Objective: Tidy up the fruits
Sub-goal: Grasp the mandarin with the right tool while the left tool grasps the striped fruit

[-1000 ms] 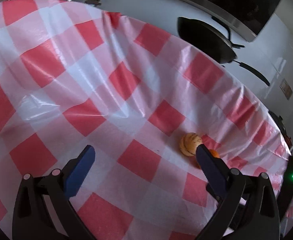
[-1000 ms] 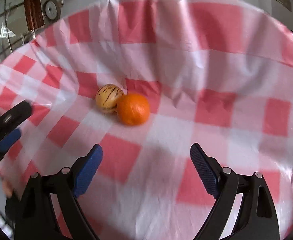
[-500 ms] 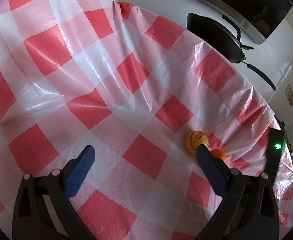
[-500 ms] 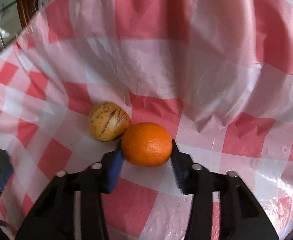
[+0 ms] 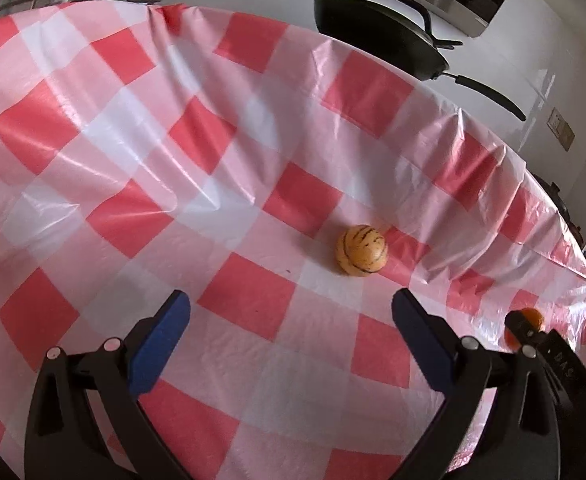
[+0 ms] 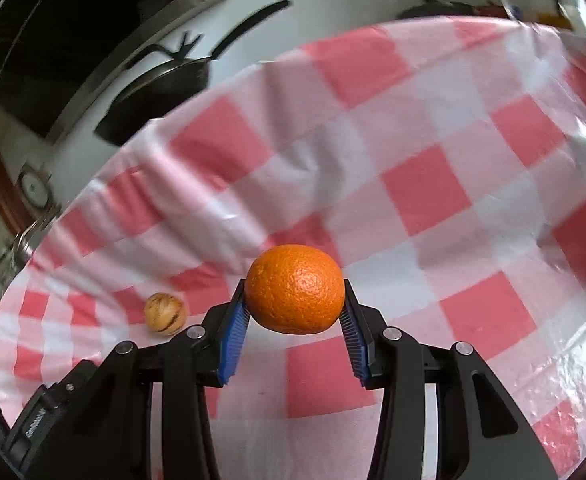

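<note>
**Right tool clamps the orange; left tool spread wide above the cloth**

The right tool [image 6: 295, 314] has its two blue pads [image 6: 233, 334] pressed against either side of the orange [image 6: 295, 289], which sits clenched at the fingertips, clear of the checked cloth [image 6: 433, 184] behind it. The jaws came together within the past second and now rest on the fruit's flanks. In the right wrist view the striped yellow fruit [image 6: 164, 313] lies on the cloth to the left of this tool and slightly beyond its tips, well apart from the orange. Farther off, past the far edge of the covered surface, a dark pan [image 6: 161, 92] stands against the white wall.

The left tool [image 5: 291, 338] is released, its blue pads [image 5: 161, 344] standing far apart with nothing between them but red and white squares. The striped fruit [image 5: 361, 250] sits on the cloth just ahead of this tool, nearer its right finger than its left, and touches neither. Off to the right of the left tool, past its right finger, the orange [image 5: 527, 318] shows as a small patch of colour, mostly hidden by the black body of the right tool [image 5: 549, 354] that holds it. The pan [image 5: 377, 36] lies well beyond the left tool, past the cloth's far edge, its handle pointing right.
</note>
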Demonstrator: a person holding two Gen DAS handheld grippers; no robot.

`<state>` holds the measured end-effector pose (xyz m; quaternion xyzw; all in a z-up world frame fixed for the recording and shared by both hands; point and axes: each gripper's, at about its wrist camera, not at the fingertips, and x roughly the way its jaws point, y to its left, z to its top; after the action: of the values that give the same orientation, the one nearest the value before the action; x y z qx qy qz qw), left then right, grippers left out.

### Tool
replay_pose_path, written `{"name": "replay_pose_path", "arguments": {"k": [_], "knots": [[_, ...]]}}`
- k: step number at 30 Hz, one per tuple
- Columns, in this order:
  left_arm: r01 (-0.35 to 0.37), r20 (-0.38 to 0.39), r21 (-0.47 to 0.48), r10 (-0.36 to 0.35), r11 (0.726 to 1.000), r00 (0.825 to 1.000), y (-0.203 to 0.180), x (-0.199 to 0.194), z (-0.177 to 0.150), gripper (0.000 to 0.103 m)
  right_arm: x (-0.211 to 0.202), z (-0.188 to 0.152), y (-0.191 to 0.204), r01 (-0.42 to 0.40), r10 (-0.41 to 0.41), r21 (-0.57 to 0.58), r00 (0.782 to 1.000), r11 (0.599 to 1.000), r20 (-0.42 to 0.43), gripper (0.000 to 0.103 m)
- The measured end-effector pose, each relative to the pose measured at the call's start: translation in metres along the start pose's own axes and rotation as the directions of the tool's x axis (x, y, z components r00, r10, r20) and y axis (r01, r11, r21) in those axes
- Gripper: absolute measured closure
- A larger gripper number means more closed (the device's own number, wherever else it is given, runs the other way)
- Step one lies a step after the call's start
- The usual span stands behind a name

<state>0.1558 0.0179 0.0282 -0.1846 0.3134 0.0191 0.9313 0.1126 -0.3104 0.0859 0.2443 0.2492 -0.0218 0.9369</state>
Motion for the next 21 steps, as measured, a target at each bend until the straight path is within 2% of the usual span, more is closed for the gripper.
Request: {"name": "replay_pose_path", "arguments": {"k": [2,7,10,12,15,17,19,21], "knots": [[0.000,0.000,0.024,0.000,1.000,1.000,-0.007,0.006,0.001,0.002,0.003,0.003,-0.002,-0.002,0.002,0.029,1.000,1.000,0.003,0.059],[0.010,-0.034,0.102,-0.007,0.995,0.999,-0.032,0.038,0.015,0.002,0.004,0.004,0.000,-0.014,0.015,0.017,1.000,1.000,-0.006,0.059],[0.043,-0.106,0.145,-0.027,0.989,0.994,-0.046,0.063,0.023,0.003,0.006,0.002,0.000,-0.017,0.017,0.023,1.000,1.000,-0.014,0.059],[0.037,-0.125,0.168,-0.016,0.985,0.992,-0.055,0.074,0.027,0.004,0.007,0.002,0.000,-0.015,0.016,0.029,1.000,0.999,-0.018,0.059],[0.022,-0.187,0.233,0.022,0.972,0.982,-0.070,0.098,0.031,0.021,0.009,0.002,0.001,-0.015,0.015,0.030,1.000,0.999,-0.020,0.059],[0.017,-0.220,0.259,0.042,0.966,0.975,-0.075,0.109,0.031,0.038,0.011,0.002,0.002,-0.016,0.017,0.027,1.000,1.000,-0.026,0.059],[0.015,-0.235,0.265,0.050,0.964,0.971,-0.076,0.114,0.032,0.040,0.011,0.002,0.002,-0.016,0.017,0.025,0.999,1.000,-0.030,0.059],[0.016,-0.230,0.275,0.049,0.961,0.972,-0.077,0.115,0.031,0.052,0.012,0.002,0.002,-0.018,0.019,0.023,0.999,1.000,-0.034,0.059]]}}
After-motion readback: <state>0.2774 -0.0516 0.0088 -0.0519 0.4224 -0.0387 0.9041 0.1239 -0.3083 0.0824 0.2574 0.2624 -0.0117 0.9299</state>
